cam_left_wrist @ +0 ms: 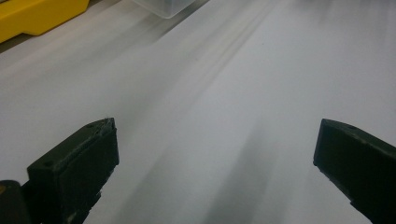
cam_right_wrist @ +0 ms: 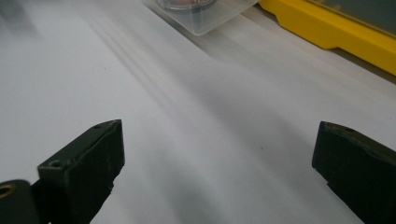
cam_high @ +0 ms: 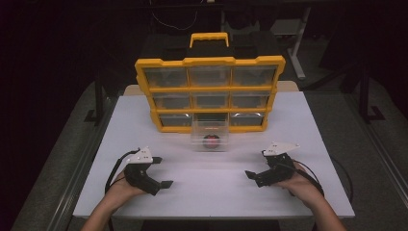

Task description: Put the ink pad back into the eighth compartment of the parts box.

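A clear drawer (cam_high: 210,135) with a small red thing (cam_high: 210,141) inside stands pulled out from the yellow cabinet (cam_high: 210,91) onto the white worktop (cam_high: 144,115). It lies ahead of and between the left tool (cam_high: 162,172) and the right tool (cam_high: 256,164), well apart from each. Both tools rest low over the worktop with jaws spread wide and nothing between them.

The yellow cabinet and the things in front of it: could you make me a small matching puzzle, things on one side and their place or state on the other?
Things:
1. yellow organiser
2. clear drawer
3. red object
4. right gripper

Place or state:
a. lies inside the drawer
b. jaws apart, nothing between them
c. stands at the table's far side
d. pulled out of the bottom row

Pairs: 1-c, 2-d, 3-a, 4-b
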Motion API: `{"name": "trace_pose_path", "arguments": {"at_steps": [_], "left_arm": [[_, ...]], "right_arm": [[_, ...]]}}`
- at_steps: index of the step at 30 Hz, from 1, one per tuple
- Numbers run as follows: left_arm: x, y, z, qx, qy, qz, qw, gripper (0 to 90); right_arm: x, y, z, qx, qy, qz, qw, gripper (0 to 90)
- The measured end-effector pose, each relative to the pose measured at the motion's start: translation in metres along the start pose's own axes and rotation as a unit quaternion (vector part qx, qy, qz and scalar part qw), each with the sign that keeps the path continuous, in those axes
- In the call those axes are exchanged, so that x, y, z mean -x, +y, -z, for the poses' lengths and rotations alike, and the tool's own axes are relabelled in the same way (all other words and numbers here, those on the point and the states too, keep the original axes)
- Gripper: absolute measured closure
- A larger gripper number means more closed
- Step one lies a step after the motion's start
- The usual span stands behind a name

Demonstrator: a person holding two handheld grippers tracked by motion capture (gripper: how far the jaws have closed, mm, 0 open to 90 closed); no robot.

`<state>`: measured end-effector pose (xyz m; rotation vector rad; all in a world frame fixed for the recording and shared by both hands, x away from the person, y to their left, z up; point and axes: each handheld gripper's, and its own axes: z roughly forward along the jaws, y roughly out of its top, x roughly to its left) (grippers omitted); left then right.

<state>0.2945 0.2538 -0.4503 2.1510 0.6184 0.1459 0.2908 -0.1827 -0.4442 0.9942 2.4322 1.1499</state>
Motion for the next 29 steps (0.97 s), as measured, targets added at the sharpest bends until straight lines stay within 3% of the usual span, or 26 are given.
{"name": "trace_pose_path", "arguments": {"at_steps": [11, 29], "left_arm": [[0.001, 0.0, 0.0, 0.0, -0.001, -0.002, 1.0, 0.0], [0.001, 0.0, -0.001, -0.003, 0.001, -0.002, 1.0, 0.0]], "right_arm": [[-0.002, -0.019, 0.006, 0.01, -0.008, -0.01, 0.9999, 1.1], [-0.003, -0.023, 0.006, 0.013, -0.012, -0.001, 0.9998, 0.5]]}}
